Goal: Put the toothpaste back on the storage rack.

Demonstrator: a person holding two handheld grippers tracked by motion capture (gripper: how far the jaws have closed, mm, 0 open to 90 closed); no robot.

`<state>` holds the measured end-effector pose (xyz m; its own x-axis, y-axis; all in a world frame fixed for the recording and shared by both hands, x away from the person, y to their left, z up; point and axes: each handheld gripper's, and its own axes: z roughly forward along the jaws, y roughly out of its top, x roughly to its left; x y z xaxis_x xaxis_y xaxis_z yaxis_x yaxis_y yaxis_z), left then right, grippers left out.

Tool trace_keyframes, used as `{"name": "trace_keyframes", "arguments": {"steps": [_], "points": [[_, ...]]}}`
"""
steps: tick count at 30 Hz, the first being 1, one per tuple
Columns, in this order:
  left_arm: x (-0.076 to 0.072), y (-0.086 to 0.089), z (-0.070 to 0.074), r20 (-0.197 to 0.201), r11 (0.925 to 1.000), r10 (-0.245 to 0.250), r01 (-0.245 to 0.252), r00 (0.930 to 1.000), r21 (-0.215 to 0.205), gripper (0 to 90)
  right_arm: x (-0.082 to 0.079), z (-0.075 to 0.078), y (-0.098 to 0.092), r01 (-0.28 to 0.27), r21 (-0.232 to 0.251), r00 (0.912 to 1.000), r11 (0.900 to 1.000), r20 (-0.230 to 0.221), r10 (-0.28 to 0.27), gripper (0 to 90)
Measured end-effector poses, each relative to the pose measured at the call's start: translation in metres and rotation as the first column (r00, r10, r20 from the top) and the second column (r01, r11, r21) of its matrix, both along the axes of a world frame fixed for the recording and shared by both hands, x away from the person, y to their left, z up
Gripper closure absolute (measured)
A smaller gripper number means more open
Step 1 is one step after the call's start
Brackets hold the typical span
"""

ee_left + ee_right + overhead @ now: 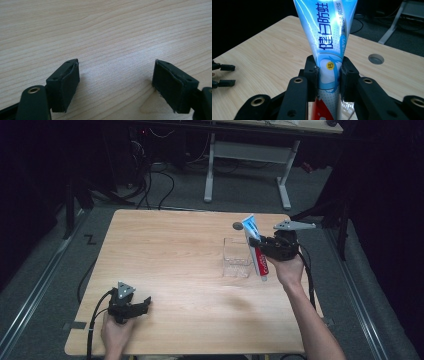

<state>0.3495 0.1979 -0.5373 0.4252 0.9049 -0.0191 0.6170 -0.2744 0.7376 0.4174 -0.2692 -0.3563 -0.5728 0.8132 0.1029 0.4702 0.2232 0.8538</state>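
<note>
At lower left of the high view, the left gripper (145, 304) is rested on the wooden table (170, 255), its jaws spread apart and empty. Right of centre, a clear container (236, 257) is seen. Just beside it, a toothpaste tube (255, 247) is clamped upright by the right gripper (254, 242).

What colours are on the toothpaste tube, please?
The toothpaste tube is light blue and white with dark blue lettering, red toward its lower end; clearest in the right gripper view.
</note>
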Motion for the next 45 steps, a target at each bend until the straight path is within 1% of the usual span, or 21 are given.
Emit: {"name": "trace_keyframes", "arguments": {"steps": [2, 4, 5, 8, 12, 15, 22, 24, 30, 34, 35, 38, 45], "points": [[0.0, 0.0, 0.0, 0.0, 1.0, 0.0, 0.0, 1.0, 0.0, 22.3, 0.001, 0.001, 0.002, -0.001, -0.003, 1.0, 1.0, 0.007, 0.001, 72.0], [0.0, 0.0, 0.0, 0.0, 1.0, 0.0, 0.0, 1.0, 0.0, 22.2, 0.003, 0.002, 0.008, 0.007, -0.035, 0.9995, 0.999, 0.032, -0.006, 71.9], [0.0, 0.0, 0.0, 0.0, 1.0, 0.0, 0.0, 1.0, 0.001, 22.2, 0.004, 0.002, 0.01, 0.008, -0.042, 0.9993, 0.999, 0.036, -0.007, 71.9], [0.0, 0.0, 0.0, 0.0, 1.0, 0.0, 0.0, 1.0, 0.001, 22.2, 0.01, 0.004, 0.013, 0.0, -0.015, 0.9992, 1.0, 0.04, 0.001, 71.9], [0.0, 0.0, 0.0, -0.001, 1.0, 0.0, 0.0, 1.0, 0.001, 22.3, 0.016, 0.007, 0.014, 0.004, 0.004, 0.9988, 1.0, 0.05, -0.004, 71.9], [0.0, 0.0, 0.0, -0.001, 1.0, 0.0, 0.0, 1.0, 0.001, 22.3, 0.023, 0.009, 0.016, 0.005, 0.036, 0.9982, 0.999, 0.059, -0.007, 71.9], [0.0, 0.0, 0.0, -0.001, 1.0, 0.0, 0.0, 1.0, 0.001, 22.3, 0.033, 0.011, 0.019, 0.021, 0.051, 0.9977, 0.998, 0.063, -0.024, 71.9], [0.0, 0.0, 0.0, 0.0, 1.0, 0.0, 0.0, 1.0, 0.001, 22.3, 0.037, 0.012, 0.02, 0.024, 0.064, 0.9972, 0.998, 0.069, -0.028, 71.9], [0.0, 0.0, 0.0, 0.0, 1.0, 0.0, 0.0, 1.0, 0.001, 22.2, 0.043, 0.013, 0.024, 0.027, 0.057, 0.9966, 0.998, 0.076, -0.032, 71.8], [0.0, 0.0, 0.0, 0.0, 1.0, 0.0, 0.0, 1.0, 0.001, 22.2, 0.048, 0.011, 0.028, 0.024, 0.047, 0.9967, 0.999, 0.076, -0.028, 71.7], [0.0, 0.0, 0.0, 0.0, 1.0, 0.0, 0.0, 1.0, 0.001, 22.3, 0.05, 0.009, 0.03, 0.029, 0.041, 0.9969, 0.999, 0.072, -0.032, 71.7], [0.0, 0.0, 0.0, 0.0, 1.0, 0.0, 0.0, 1.0, 0.003, 22.2, 0.053, 0.006, 0.031, 0.033, 0.045, 0.9967, 0.998, 0.072, -0.036, 71.7], [0.0, 0.0, 0.0, 0.0, 1.0, 0.0, 0.0, 1.0, 0.002, 22.2, 0.06, -0.002, 0.034, 0.044, 0.027, 0.9968, 0.999, 0.066, -0.046, 71.5]]}}
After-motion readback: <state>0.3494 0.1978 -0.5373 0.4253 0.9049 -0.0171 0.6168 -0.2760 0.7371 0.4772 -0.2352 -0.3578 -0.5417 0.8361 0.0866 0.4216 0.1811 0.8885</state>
